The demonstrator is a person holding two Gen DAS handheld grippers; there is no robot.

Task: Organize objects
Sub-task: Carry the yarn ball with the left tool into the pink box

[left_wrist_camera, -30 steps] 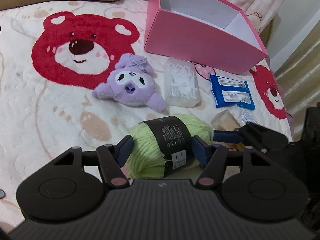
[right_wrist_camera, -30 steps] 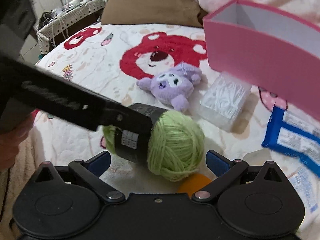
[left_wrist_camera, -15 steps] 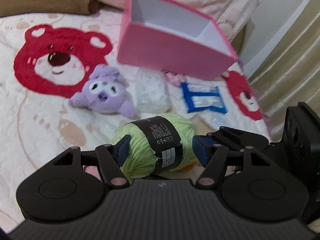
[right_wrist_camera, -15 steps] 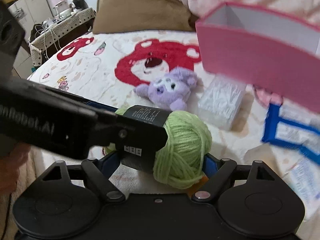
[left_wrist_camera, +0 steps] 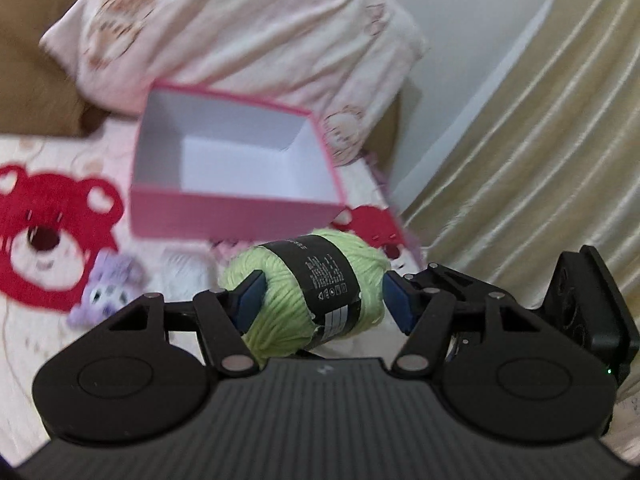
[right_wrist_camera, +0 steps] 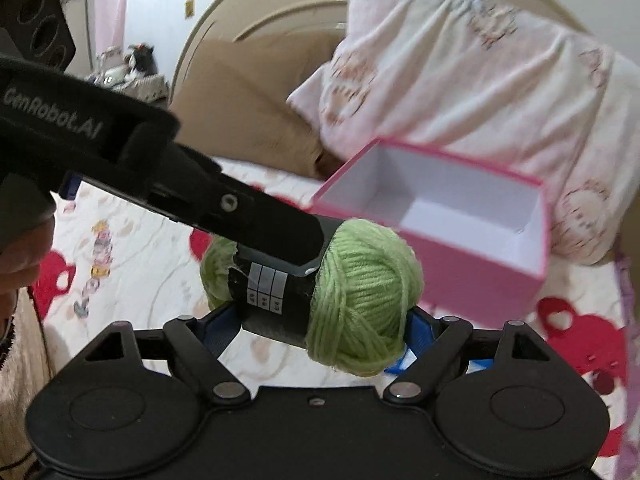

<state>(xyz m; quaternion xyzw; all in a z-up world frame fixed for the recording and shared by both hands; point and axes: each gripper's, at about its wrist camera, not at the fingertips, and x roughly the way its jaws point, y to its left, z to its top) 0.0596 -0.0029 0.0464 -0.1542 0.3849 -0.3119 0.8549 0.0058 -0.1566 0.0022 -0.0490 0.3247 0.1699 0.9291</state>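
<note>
Left wrist view shows the bed (left_wrist_camera: 24,364) with its red bear print, then the open pink box (left_wrist_camera: 236,210), empty, near the pillow (left_wrist_camera: 248,36). Nearer, clear of the bedding, hangs the yarn (left_wrist_camera: 296,308): the left gripper (left_wrist_camera: 322,300) is clamped on its ends, while the right gripper (right_wrist_camera: 320,328) has its pads against its sides.

bed w/ bear blanket (left_wrist_camera: 60,216), beige curtain (left_wrist_camera: 520,140).
</note>
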